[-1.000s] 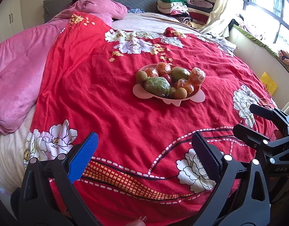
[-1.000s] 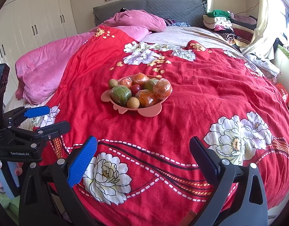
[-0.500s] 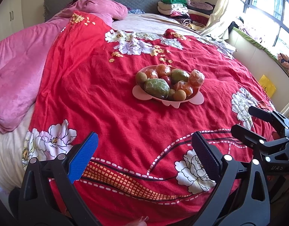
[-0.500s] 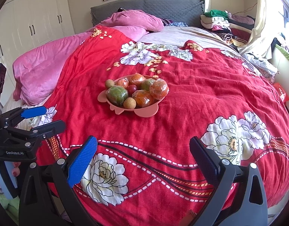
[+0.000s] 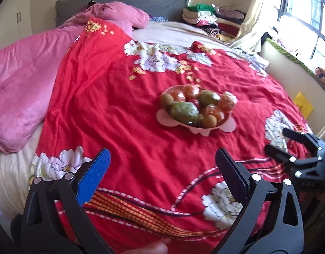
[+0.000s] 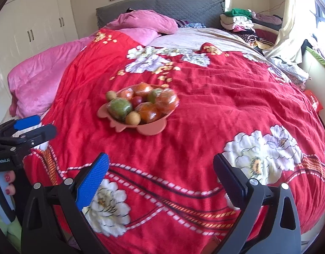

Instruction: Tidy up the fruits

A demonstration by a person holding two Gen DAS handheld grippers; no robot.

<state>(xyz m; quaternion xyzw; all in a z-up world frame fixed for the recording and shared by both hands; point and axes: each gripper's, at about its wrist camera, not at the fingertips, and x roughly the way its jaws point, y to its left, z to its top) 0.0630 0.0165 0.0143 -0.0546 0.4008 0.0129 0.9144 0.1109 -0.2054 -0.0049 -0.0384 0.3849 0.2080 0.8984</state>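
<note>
A pink bowl (image 5: 204,129) piled with fruit sits mid-bed on the red floral quilt; it also shows in the right wrist view (image 6: 150,129). The pile holds wrapped oranges (image 6: 165,101), green wrapped fruits (image 5: 184,111) and small brown round fruits (image 6: 133,117). My left gripper (image 5: 162,165) is open and empty, near the bed's front edge, well short of the bowl. My right gripper (image 6: 161,167) is open and empty too, about as far from the bowl. Each gripper shows at the edge of the other's view.
A pink duvet (image 5: 20,84) lies along the left side of the bed. Folded clothes (image 6: 238,20) are stacked at the head on the right. A grey headboard (image 6: 183,6), white wardrobes (image 6: 35,25) and a window ledge (image 5: 289,57) surround the bed.
Both grippers have moved forward toward the bowl, which now looks slightly larger and nearer. Both stay open and empty.
</note>
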